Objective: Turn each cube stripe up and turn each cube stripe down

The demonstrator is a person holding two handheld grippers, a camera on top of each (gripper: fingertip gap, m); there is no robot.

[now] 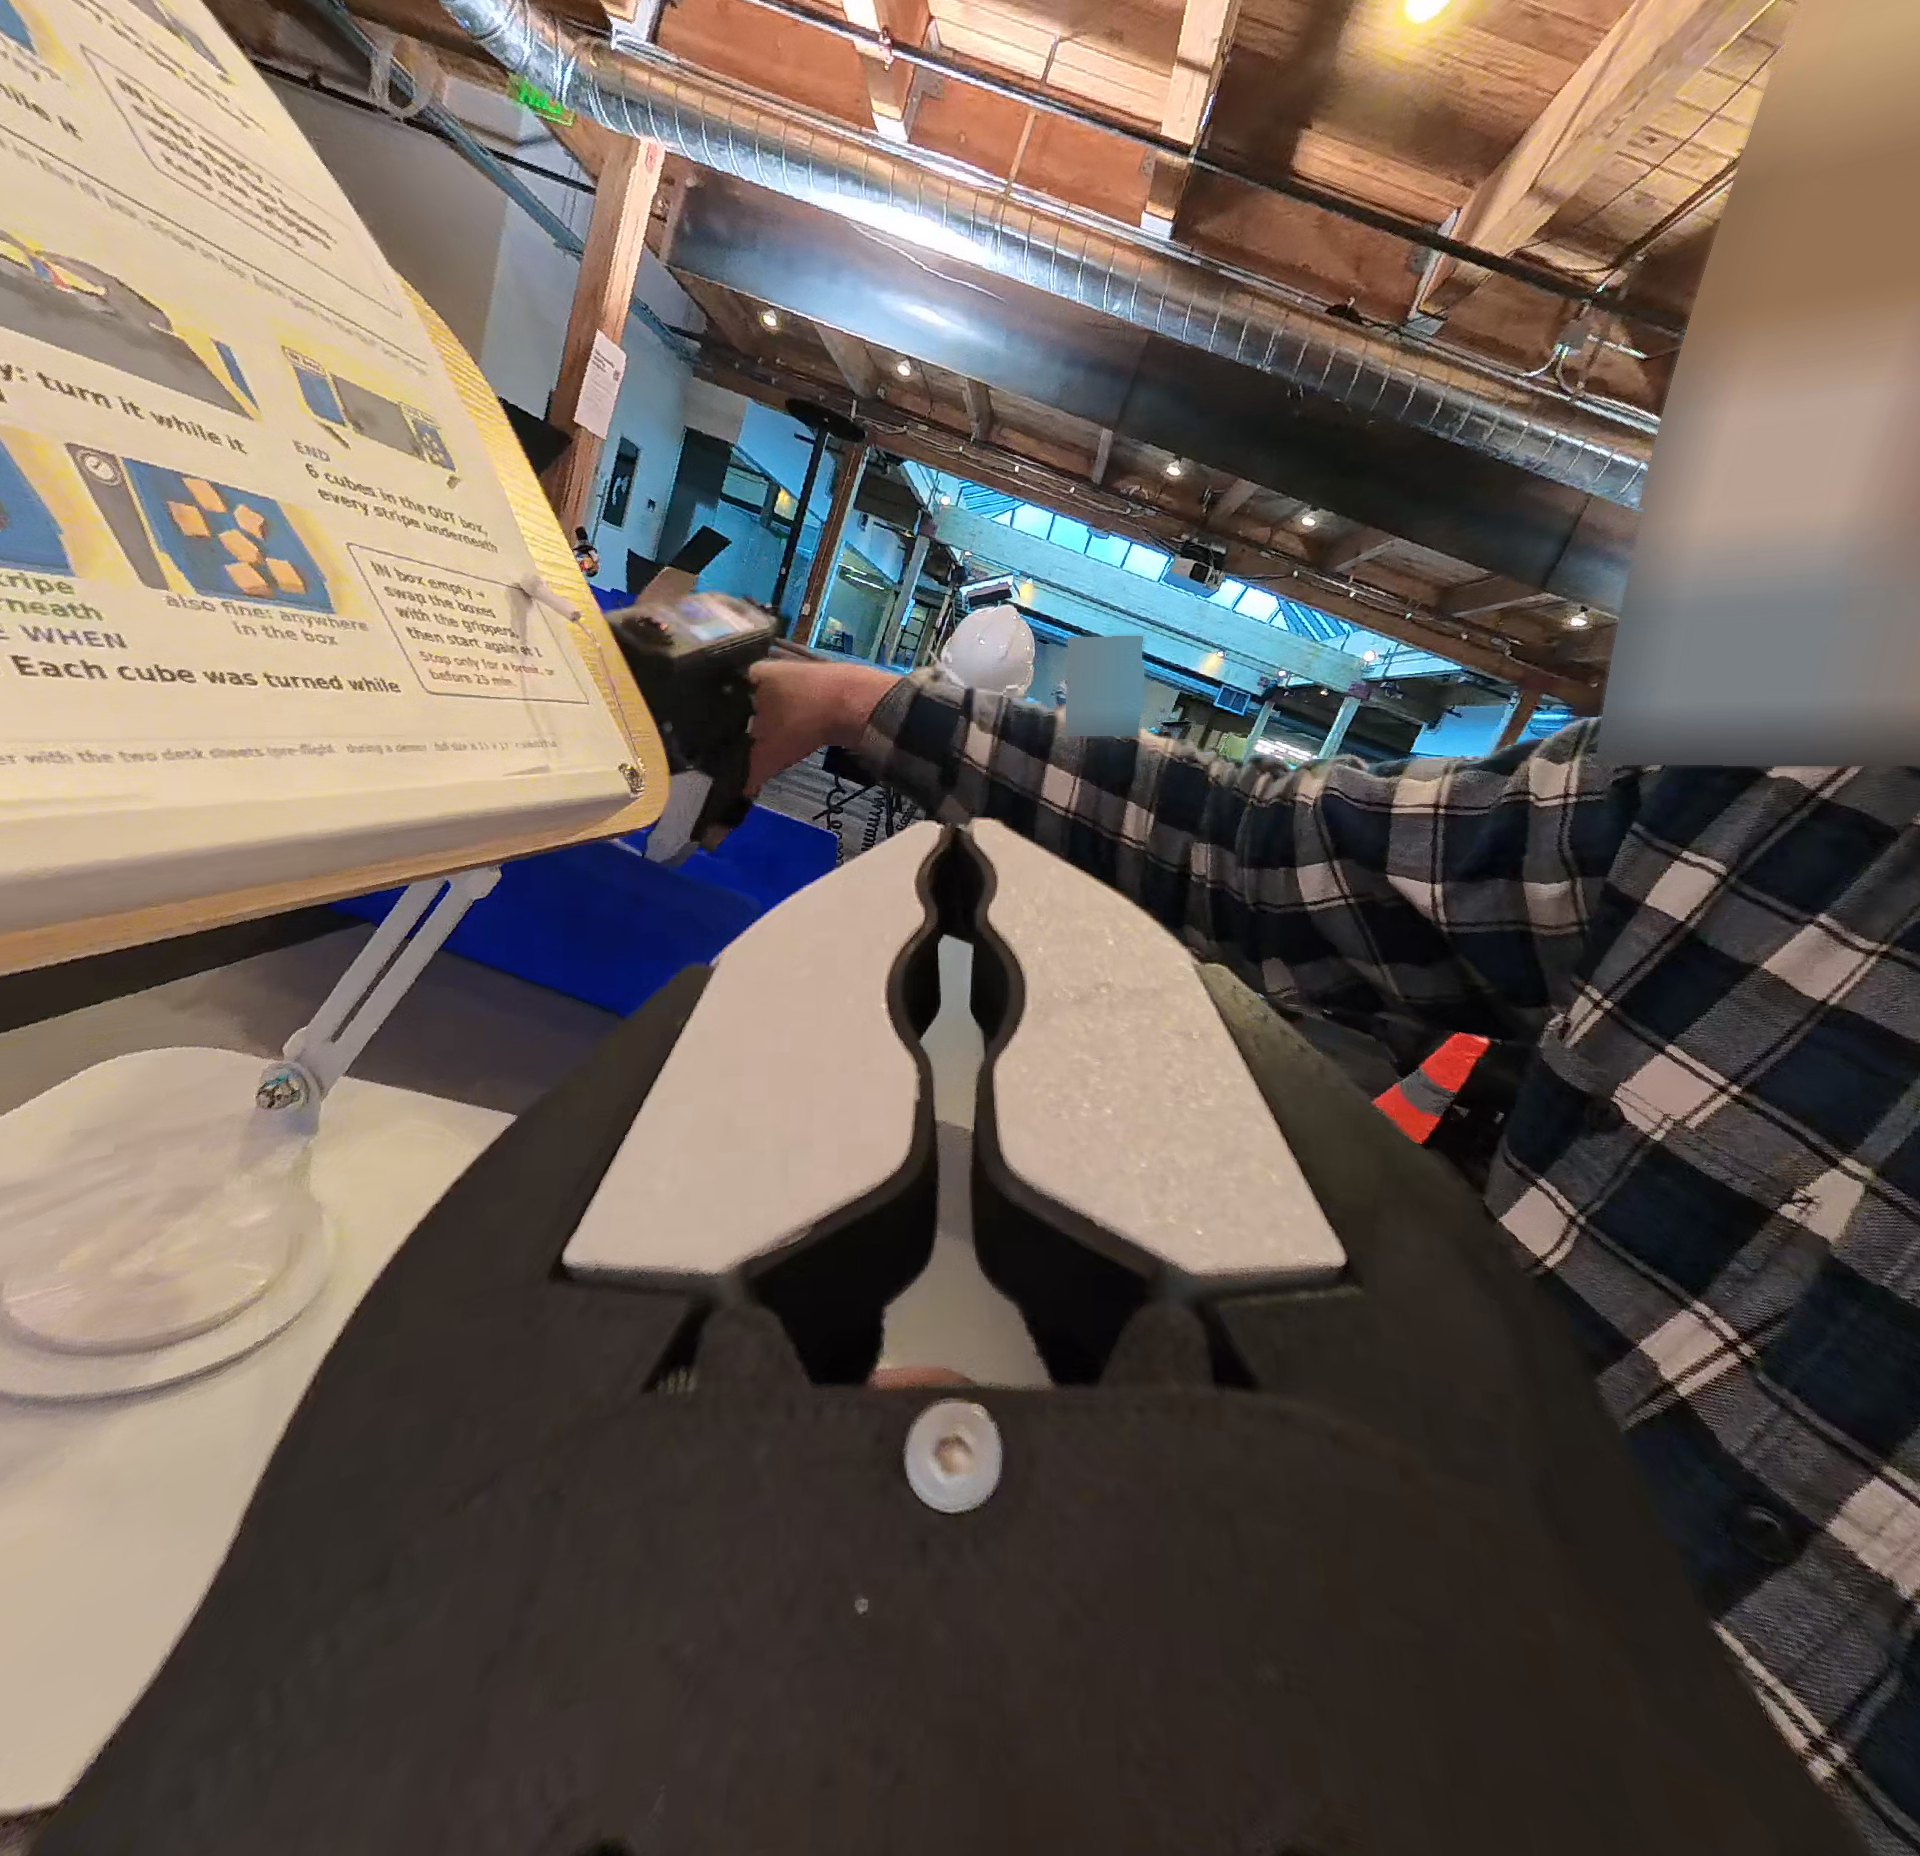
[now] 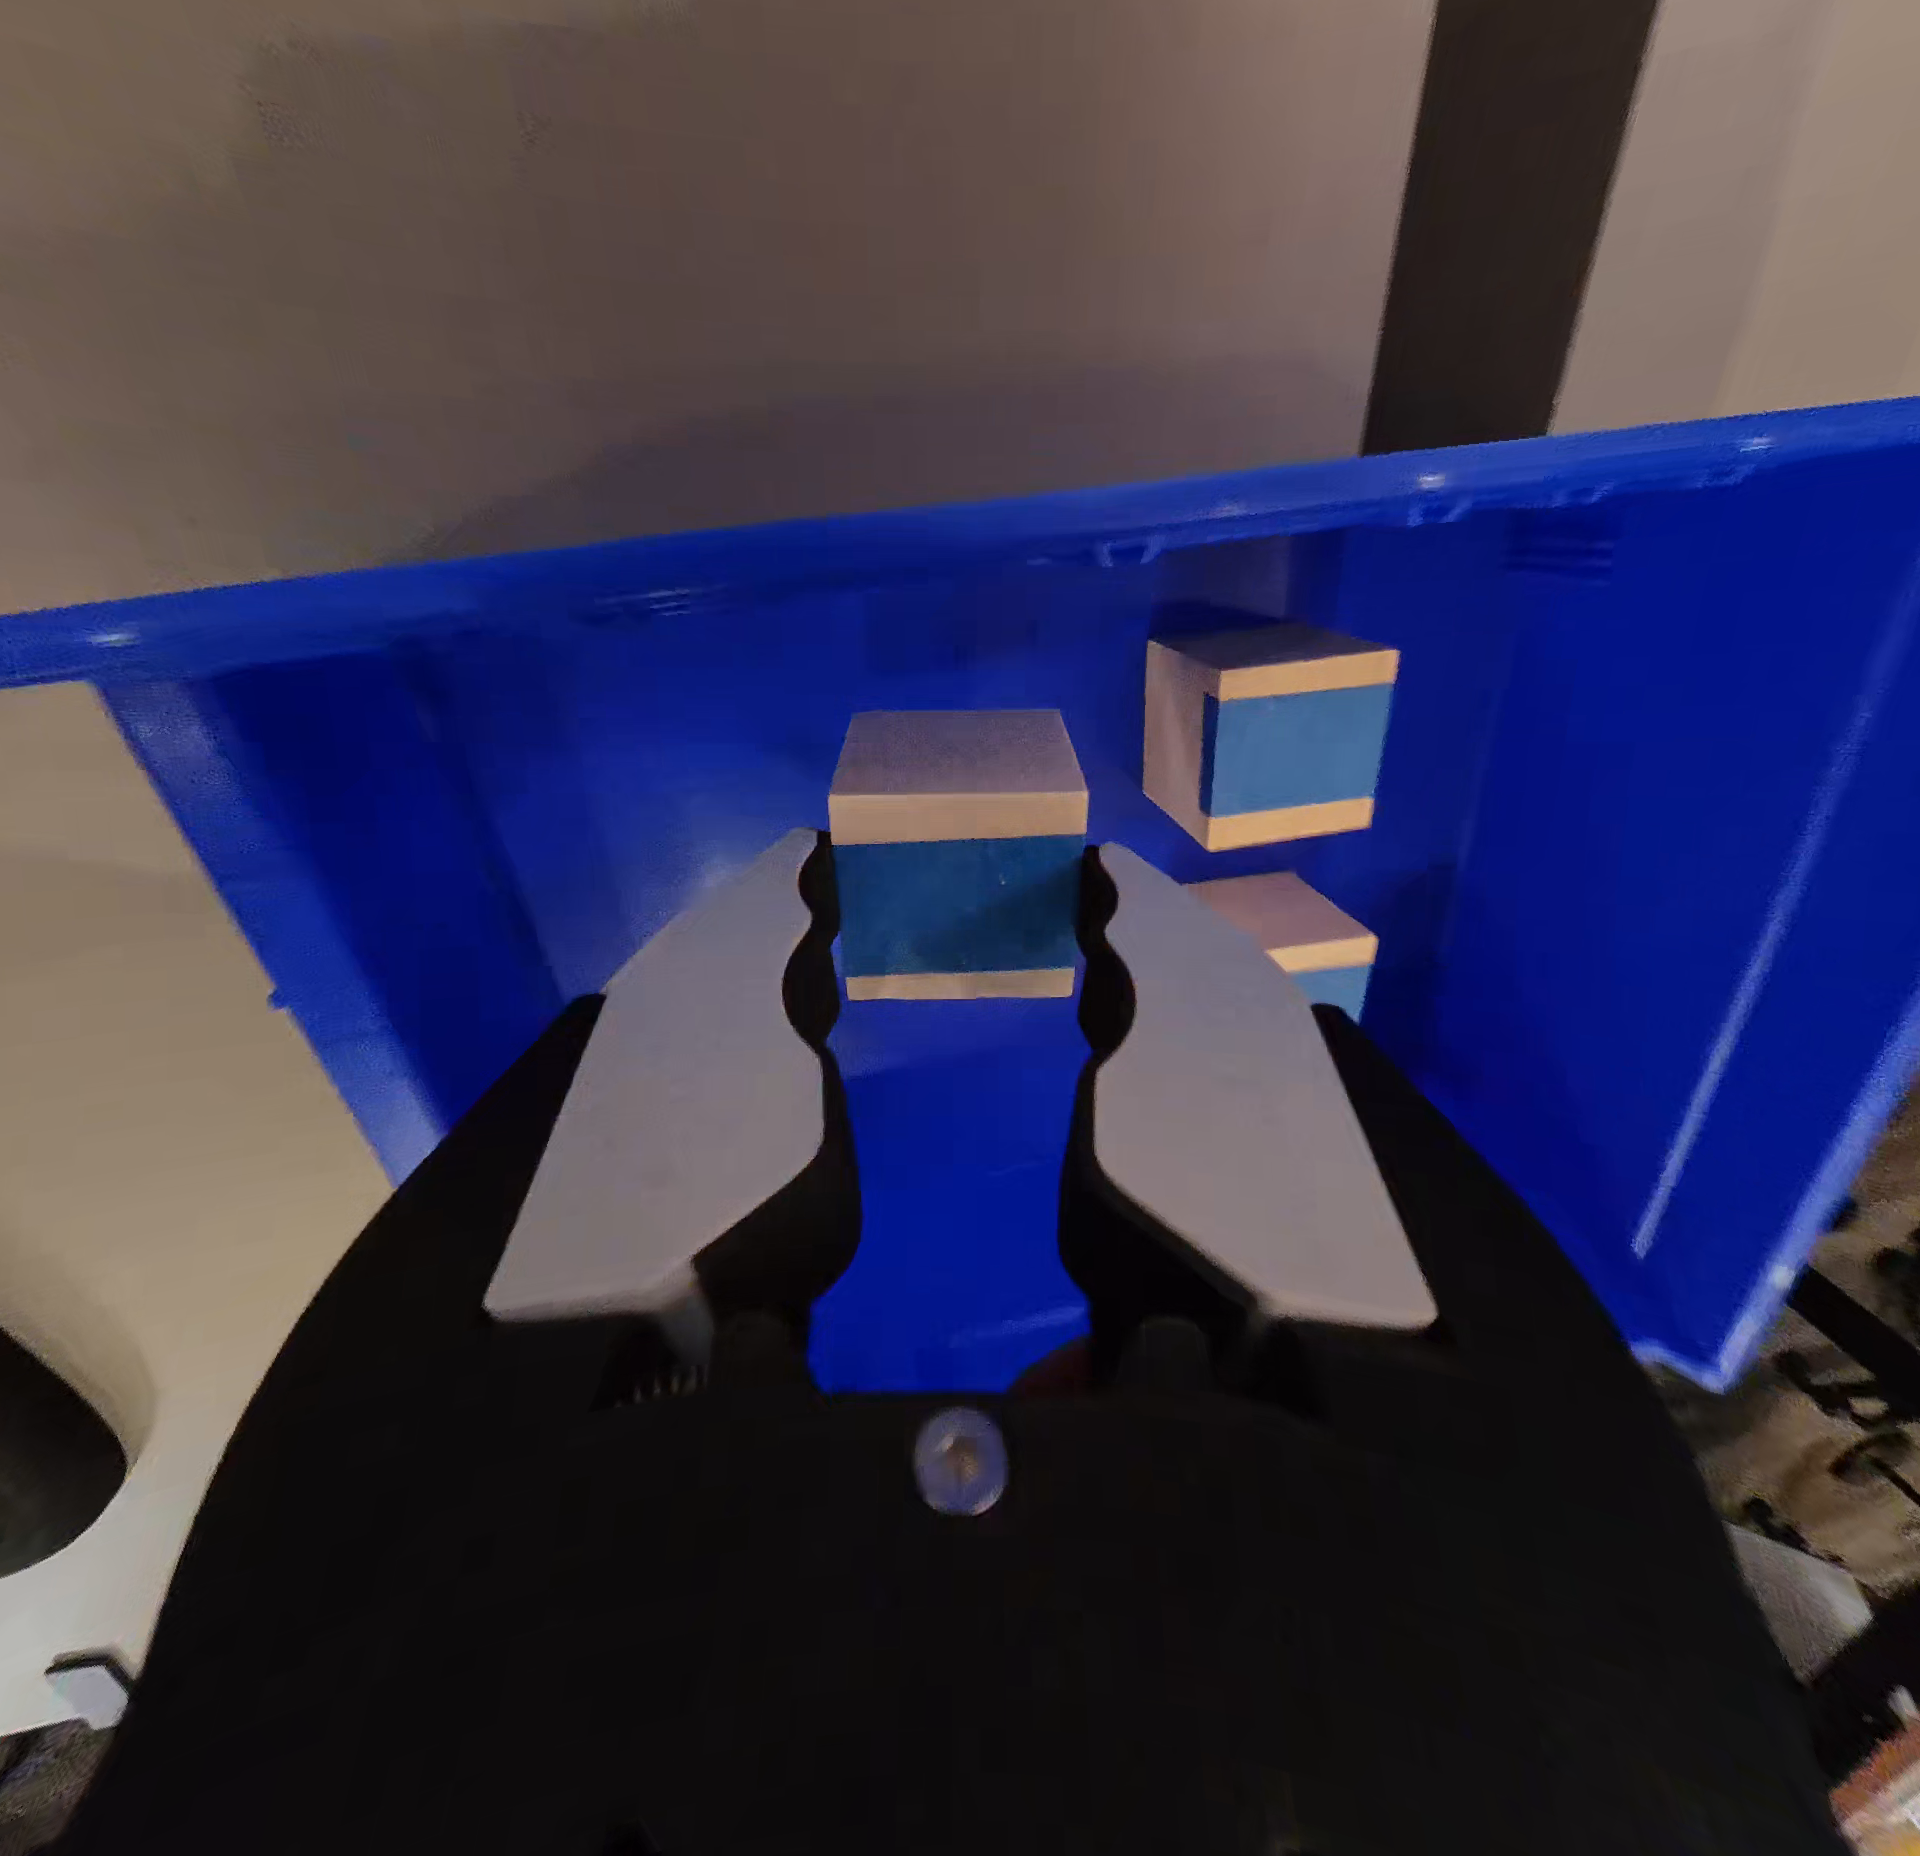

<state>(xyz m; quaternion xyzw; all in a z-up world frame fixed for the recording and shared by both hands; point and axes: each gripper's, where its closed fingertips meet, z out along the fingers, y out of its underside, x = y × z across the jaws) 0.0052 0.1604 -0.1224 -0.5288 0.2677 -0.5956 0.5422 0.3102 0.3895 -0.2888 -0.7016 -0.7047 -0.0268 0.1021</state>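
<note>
The left wrist view sits low over the white table (image 1: 125, 1557), tilted upward past its own fingers toward the ceiling, with the instruction board (image 1: 260, 456) close on its left. It also catches the right gripper (image 1: 691, 705) farther off, above the blue bin (image 1: 582, 923). The right wrist view looks steeply down into that blue bin (image 2: 935, 549) from very near.

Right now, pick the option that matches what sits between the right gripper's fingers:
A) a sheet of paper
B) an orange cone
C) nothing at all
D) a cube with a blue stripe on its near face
D: in the right wrist view the right gripper has its fingers against both sides of a cube whose near face shows a blue stripe, over the blue bin.
</note>
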